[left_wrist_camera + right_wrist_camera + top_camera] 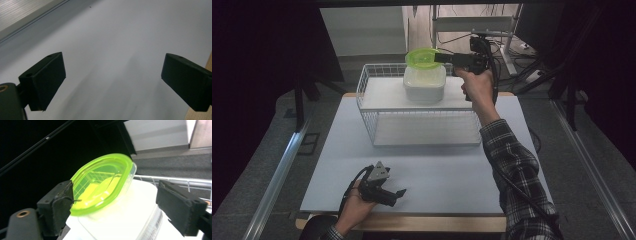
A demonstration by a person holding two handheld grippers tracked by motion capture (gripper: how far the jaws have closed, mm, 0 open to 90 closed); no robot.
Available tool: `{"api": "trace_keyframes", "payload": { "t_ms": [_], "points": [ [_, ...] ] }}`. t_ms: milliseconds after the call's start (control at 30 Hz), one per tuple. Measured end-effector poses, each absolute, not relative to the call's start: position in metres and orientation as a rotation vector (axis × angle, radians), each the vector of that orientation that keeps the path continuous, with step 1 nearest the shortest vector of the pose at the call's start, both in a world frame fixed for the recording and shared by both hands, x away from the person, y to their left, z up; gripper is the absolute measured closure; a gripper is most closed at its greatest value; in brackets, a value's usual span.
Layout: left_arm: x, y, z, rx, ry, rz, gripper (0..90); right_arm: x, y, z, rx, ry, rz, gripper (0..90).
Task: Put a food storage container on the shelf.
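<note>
A lime-green plastic lid (422, 57) (102, 185) lies tilted on top of a white lidded container (424, 85) (120, 220), which stands on the upper shelf of a white wire rack (367, 95). My right gripper (439, 57) (115, 187) is level at the lid's right side and open. The lid's edge sits by one jaw, and the other jaw stands well clear of it. My left gripper (398, 195) (112, 65) rests low over the table's front, open, with nothing between its fingers.
The wire rack (175, 180) takes up the back middle of the pale table (437, 175). Dark curtains hang at both sides, and a metal frame with cables (512, 50) stands behind the rack to the right.
</note>
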State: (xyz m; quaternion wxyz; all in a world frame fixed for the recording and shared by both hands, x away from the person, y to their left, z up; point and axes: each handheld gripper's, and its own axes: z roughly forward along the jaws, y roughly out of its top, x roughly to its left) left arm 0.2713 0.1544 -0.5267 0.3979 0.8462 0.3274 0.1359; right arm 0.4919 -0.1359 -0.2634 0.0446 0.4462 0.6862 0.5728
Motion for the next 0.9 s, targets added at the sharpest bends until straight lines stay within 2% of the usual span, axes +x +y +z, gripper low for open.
{"api": "trace_keyframes", "payload": {
  "t_ms": [400,900],
  "points": [
    [0.271,0.155,-0.526,2.141,0.829,0.343,5.2,0.469,-0.147,-0.274,1.218,2.147,1.685,6.6],
    [0.271,0.154,-0.526,2.129,0.822,0.334,4.8,0.438,-0.153,-0.299,1.078,2.224,1.550,5.4]
  ]
}}
